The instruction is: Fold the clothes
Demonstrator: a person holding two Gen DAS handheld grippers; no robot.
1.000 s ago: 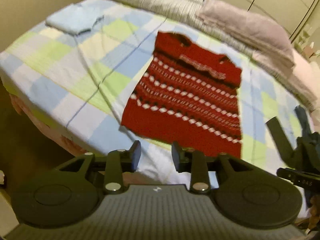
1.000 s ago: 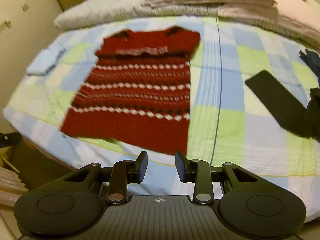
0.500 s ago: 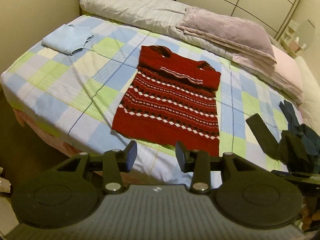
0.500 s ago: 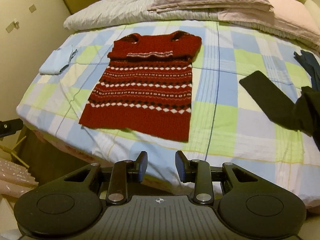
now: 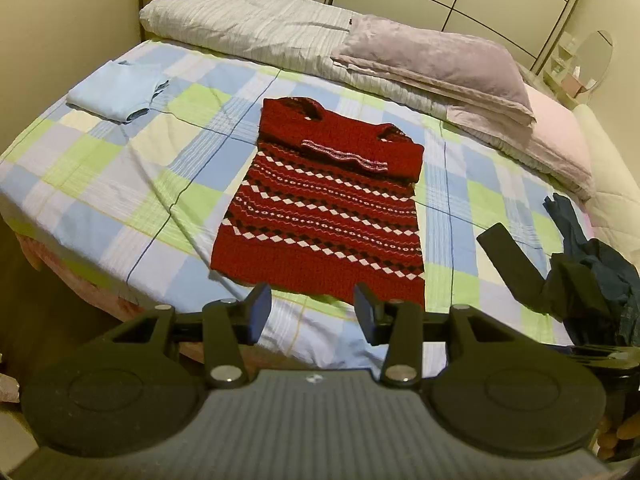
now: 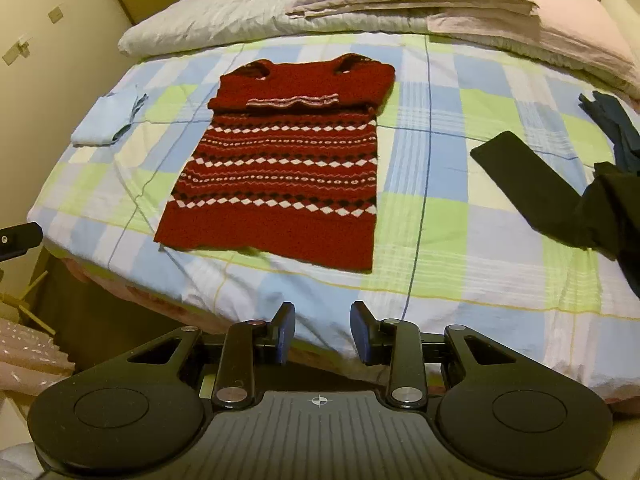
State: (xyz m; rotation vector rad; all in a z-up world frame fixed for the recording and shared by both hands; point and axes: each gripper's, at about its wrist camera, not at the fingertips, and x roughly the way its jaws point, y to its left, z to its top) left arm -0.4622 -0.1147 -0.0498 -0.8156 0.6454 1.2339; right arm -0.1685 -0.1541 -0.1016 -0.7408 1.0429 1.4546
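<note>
A red knitted sweater with white diamond bands lies flat on the checked bed sheet, its top part folded down over the body. My left gripper hangs above the near bed edge, short of the sweater's hem; its jaws are opening and nothing is between them. My right gripper also hovers before the bed edge, open and empty, well back from the sweater.
A folded light blue garment rests at the far left of the bed. Dark clothes lie heaped at the right. Folded bedding and pillows line the far side. The floor drops off below the near edge.
Both grippers have pulled back and up from the sweater, so more of the bed shows. The left jaws stand wider apart than before. The sweater lies unmoved.
</note>
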